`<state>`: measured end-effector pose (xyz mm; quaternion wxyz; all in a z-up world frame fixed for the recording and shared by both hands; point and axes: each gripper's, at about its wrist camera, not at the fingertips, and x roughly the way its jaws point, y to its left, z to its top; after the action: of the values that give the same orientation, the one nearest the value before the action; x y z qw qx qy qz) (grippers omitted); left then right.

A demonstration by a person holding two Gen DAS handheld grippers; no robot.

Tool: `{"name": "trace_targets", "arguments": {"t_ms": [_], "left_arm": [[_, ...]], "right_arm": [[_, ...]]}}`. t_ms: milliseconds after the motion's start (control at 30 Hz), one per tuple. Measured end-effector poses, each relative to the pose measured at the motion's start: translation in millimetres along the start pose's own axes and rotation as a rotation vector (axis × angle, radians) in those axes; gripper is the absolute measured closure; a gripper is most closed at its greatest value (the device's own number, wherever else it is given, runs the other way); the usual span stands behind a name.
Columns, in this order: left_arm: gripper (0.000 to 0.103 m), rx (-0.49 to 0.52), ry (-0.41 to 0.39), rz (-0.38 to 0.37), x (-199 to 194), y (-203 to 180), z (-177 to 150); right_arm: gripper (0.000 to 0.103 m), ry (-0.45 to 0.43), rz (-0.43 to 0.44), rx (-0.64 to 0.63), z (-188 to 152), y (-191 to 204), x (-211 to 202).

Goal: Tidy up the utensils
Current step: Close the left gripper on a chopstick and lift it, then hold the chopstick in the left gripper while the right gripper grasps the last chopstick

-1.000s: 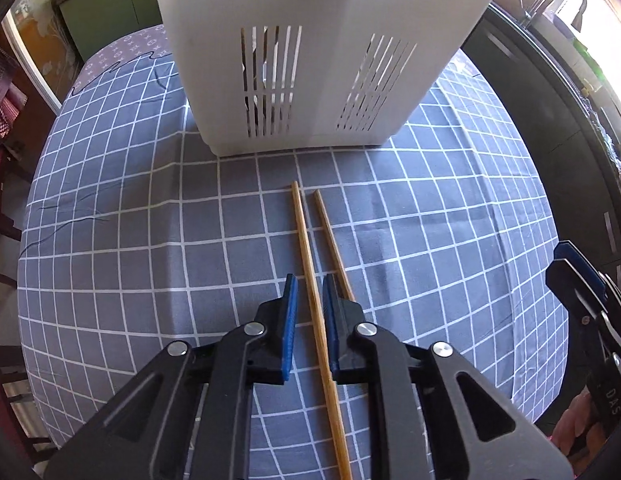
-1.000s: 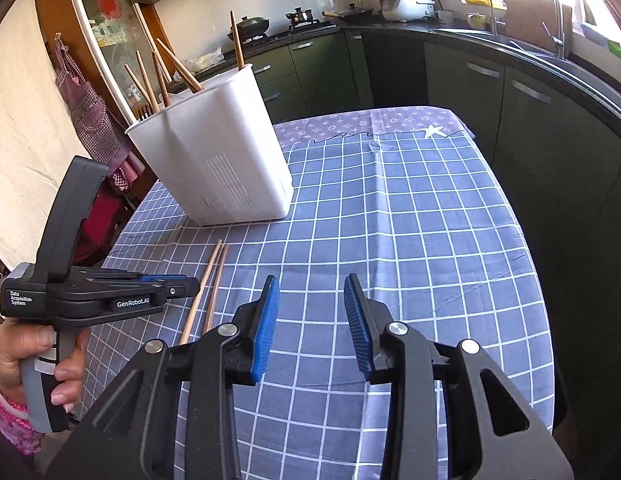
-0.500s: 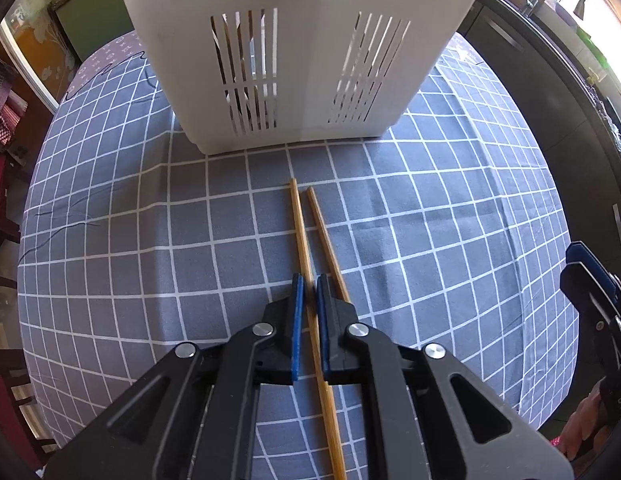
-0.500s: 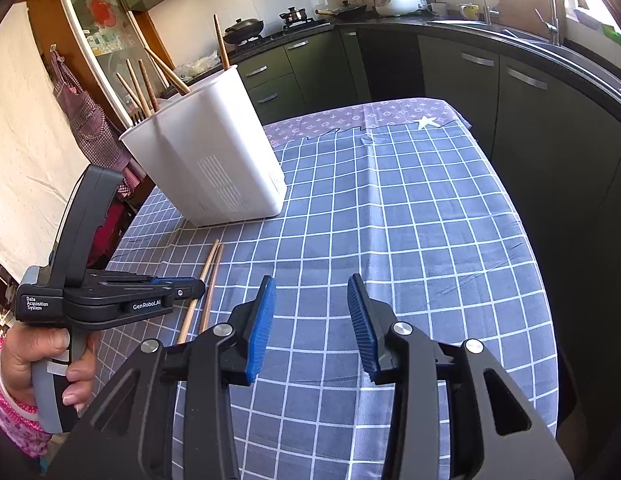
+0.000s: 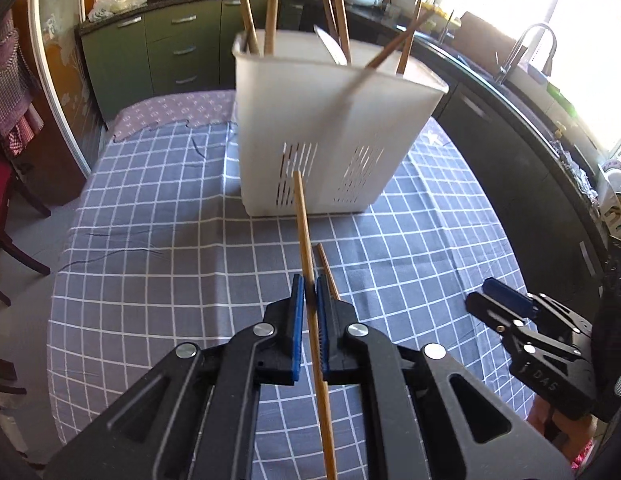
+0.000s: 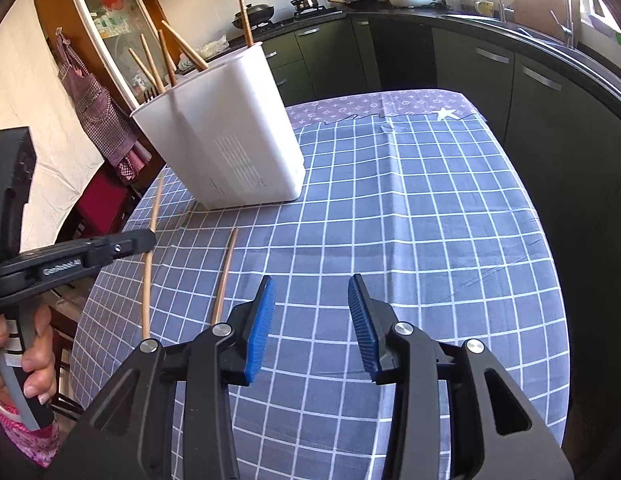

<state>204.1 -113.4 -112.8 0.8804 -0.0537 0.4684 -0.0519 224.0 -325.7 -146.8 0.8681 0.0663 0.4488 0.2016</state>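
My left gripper (image 5: 309, 285) is shut on a wooden chopstick (image 5: 303, 224), held clear of the checked tablecloth with its far tip in front of the white utensil holder (image 5: 330, 128). In the right wrist view the same held chopstick (image 6: 149, 264) passes through the left gripper (image 6: 144, 240) at the left edge. A second chopstick (image 5: 326, 268) lies on the cloth just right of the left pads, also seen as the lying chopstick (image 6: 226, 272). The holder (image 6: 230, 144) has several chopsticks standing in it. My right gripper (image 6: 310, 292) hovers open over the cloth, nothing between its fingers.
The table (image 6: 450, 220) carries a blue-grey checked cloth with a purple patterned strip at the far end. Dark green kitchen cabinets (image 6: 510, 80) run behind and to the right. A person's hand (image 6: 34, 356) grips the left tool. A red chair (image 5: 2, 184) stands left of the table.
The left gripper closed on the longer chopstick and lifted it off the cloth, tilting up so the holder's top came into view. The right gripper stayed nearly in place, still open.
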Motion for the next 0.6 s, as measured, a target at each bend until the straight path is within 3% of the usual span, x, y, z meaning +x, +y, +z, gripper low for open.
{"name": "trace_targets", "arguments": {"t_ms": [333,600], "left_arm": [[0.097,0.067,-0.238,0.036,-66.4,-2.8,-23.1],[0.097,0.064,-0.239,0.026,-68.0,-0.6,-30.2]], "right_arm": [[0.065,0.122,-0.021,-0.159,9.1,65.2,60.0],[0.069,0.186,-0.077,-0.213,13.6,91.7,101.2]]}}
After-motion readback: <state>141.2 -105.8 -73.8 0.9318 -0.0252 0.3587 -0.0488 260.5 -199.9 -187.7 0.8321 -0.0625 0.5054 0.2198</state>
